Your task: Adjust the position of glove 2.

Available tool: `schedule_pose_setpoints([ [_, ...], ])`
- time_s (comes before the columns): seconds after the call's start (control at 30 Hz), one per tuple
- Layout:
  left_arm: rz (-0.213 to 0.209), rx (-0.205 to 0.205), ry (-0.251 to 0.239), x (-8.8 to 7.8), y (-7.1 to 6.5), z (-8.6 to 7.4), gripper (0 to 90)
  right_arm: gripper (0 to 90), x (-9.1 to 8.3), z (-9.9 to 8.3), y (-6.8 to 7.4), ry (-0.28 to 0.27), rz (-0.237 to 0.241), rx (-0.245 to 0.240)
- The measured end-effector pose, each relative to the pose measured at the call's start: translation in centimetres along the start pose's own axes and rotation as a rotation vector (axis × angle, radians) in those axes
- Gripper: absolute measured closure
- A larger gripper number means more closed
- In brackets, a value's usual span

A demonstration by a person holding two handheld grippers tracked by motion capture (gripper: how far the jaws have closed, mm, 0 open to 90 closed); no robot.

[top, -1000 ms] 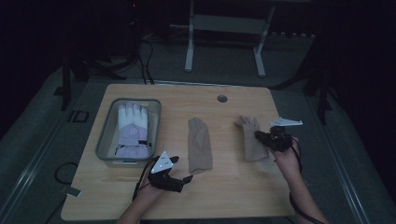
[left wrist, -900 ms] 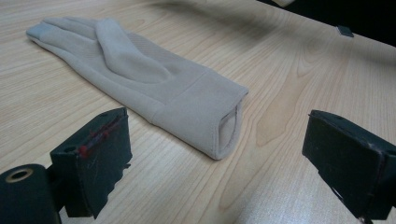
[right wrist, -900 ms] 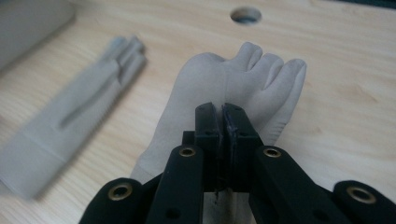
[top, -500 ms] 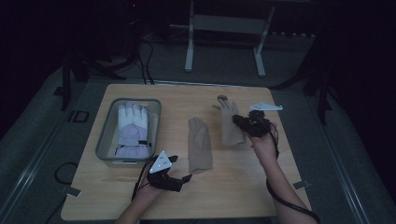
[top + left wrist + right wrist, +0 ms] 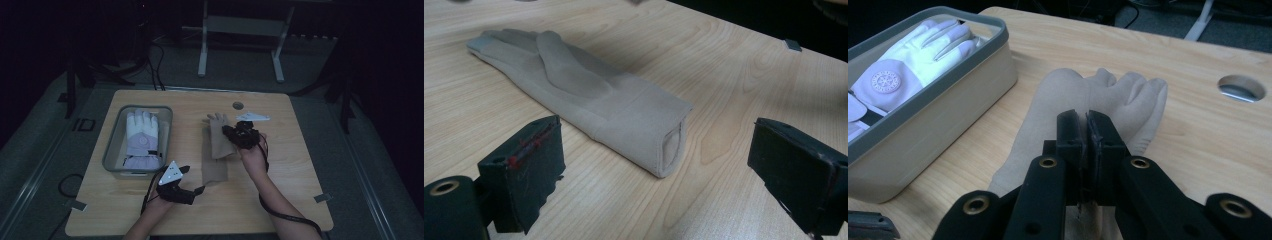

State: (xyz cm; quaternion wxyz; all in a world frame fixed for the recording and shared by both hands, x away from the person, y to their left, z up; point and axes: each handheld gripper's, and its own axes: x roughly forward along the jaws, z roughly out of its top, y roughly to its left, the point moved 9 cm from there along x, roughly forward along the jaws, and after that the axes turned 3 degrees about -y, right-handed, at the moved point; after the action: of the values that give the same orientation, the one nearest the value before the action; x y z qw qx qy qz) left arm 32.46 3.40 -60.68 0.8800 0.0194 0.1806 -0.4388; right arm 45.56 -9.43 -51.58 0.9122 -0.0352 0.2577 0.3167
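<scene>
Held tan glove (image 5: pixel 218 137) pinched in clenched right gripper (image 5: pixel 235 135) near table (image 5: pixel 300 165) middle, soft knit, fingertips pointing away, overlapping second tan glove (image 5: pixel 589 100) lying flat lengthwise, open cuff nearest; left gripper (image 5: pixel 186 171) spread wide, grasping nothing; leftward, grey plastic bin (image 5: pixel 112 152) containing white glove (image 5: pixel 141 135).

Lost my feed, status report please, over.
Right claw shut on tan glove, carrying it over second tan glove. Left claw open near that glove's cuff. Nothing in the way.
</scene>
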Motion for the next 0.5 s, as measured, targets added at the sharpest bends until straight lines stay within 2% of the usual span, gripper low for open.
schedule_pose_setpoints([
  [0.23,-0.002,0.002,0.005,0.1,-0.1,-0.1,8.1,85.0,1.5,-3.6,1.7,0.059,0.021,0.036],
  [0.5,-0.002,0.004,0.006,0.1,-0.1,-0.1,8.1,84.2,2.7,-7.4,3.2,0.155,0.035,0.020],
])
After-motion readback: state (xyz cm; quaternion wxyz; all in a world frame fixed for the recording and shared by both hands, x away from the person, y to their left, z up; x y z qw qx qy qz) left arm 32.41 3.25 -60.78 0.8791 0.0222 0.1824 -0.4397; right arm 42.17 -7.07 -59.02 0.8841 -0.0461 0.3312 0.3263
